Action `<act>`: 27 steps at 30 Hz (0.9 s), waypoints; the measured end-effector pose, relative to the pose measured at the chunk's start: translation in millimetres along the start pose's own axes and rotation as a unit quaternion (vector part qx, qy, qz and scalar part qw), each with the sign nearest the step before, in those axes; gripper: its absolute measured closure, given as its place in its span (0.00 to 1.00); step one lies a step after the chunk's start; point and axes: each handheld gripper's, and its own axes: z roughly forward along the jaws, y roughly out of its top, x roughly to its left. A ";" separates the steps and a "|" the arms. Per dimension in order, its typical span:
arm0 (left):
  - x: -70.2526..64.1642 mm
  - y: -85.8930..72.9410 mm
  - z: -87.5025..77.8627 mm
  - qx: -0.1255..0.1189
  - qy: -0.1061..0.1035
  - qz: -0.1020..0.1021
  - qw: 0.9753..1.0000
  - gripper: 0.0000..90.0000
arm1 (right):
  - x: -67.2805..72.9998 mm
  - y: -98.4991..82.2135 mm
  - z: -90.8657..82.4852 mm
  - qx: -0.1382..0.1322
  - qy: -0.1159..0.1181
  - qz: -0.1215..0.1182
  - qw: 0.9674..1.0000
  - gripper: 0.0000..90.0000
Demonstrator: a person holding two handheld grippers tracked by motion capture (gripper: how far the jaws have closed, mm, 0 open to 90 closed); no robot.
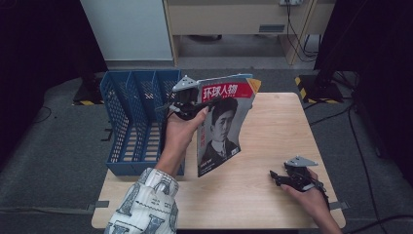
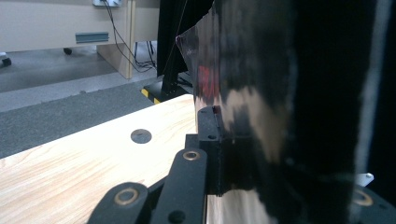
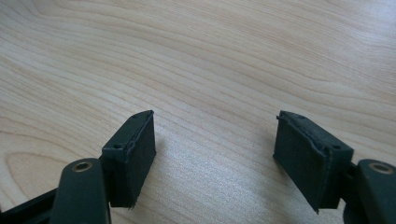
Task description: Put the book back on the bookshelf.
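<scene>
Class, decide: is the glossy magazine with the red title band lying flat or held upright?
Upright: the left gripper clamps the magazine, lifted above the wooden table.

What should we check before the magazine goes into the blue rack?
1. Grip: left gripper is shut on the magazine, held upright above the table. Ok.
2. Magazine shape: it bends a little while held. Ok, but watch it.
3. Blue file rack stands at the table's left edge, and the slots that can be seen look empty. Ok.
4. Path from magazine to rack: nothing stands between them. Ok.
5. Right gripper rests open on the table, away from the rack. Ok.
6. How firmly the pads pinch the pages: cannot tell.
</scene>
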 end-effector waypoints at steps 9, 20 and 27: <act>0.2 6.4 -6.9 -0.005 0.002 0.003 1.000 0.96 | -0.1 0.3 0.3 0.000 0.001 0.000 1.000 0.33; 2.9 13.5 -25.8 -0.015 0.014 0.004 1.000 0.96 | 0.1 0.2 0.2 0.000 0.001 -0.001 1.000 0.33; 6.6 15.2 -40.5 -0.028 0.020 0.003 0.999 0.96 | 0.8 0.1 0.2 -0.002 -0.003 -0.003 1.000 0.33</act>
